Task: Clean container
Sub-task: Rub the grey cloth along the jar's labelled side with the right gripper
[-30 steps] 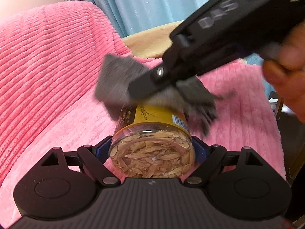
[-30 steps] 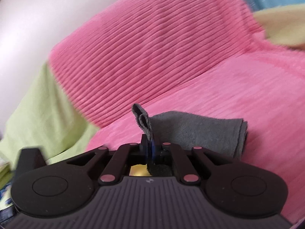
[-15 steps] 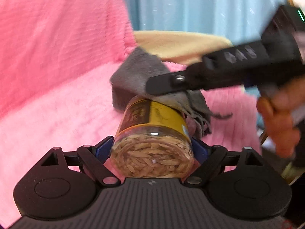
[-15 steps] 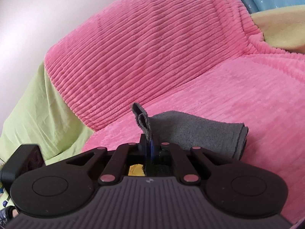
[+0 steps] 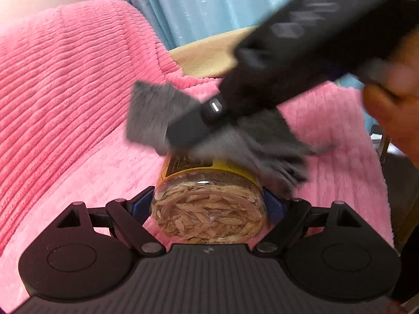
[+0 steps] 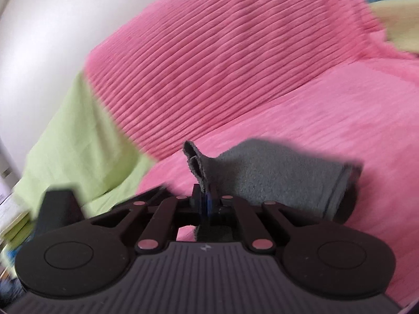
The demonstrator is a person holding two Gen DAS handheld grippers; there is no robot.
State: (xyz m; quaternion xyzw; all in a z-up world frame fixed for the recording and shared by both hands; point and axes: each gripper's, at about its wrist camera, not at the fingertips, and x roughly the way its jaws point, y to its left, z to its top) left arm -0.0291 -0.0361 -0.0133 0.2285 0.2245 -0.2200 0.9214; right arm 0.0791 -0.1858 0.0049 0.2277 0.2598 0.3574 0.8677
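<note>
A clear jar (image 5: 209, 209) with a yellow label, full of pale dried flakes, lies lengthwise between my left gripper's (image 5: 208, 204) fingers, which are shut on its base end. A grey cloth (image 5: 157, 112) lies over the jar's far end, pressed there by my right gripper (image 5: 193, 128), which reaches in from the upper right and is held by a hand (image 5: 390, 110). In the right wrist view my right gripper (image 6: 205, 196) is shut on a fold of the grey cloth (image 6: 275, 175), which spreads to the right. The jar's lid end is hidden under the cloth.
A pink ribbed blanket (image 5: 65, 99) covers the couch seat and backrest under both grippers. A green sheet (image 6: 78, 144) lies at the left of the right wrist view, with a white wall (image 6: 52, 39) behind. Blue curtains (image 5: 196, 2) and a tan cushion (image 5: 209, 52) are behind the jar.
My right gripper with the cloth has swung back across the jar's far end, from level to slanting down-left. The jar stays held in my left gripper.
</note>
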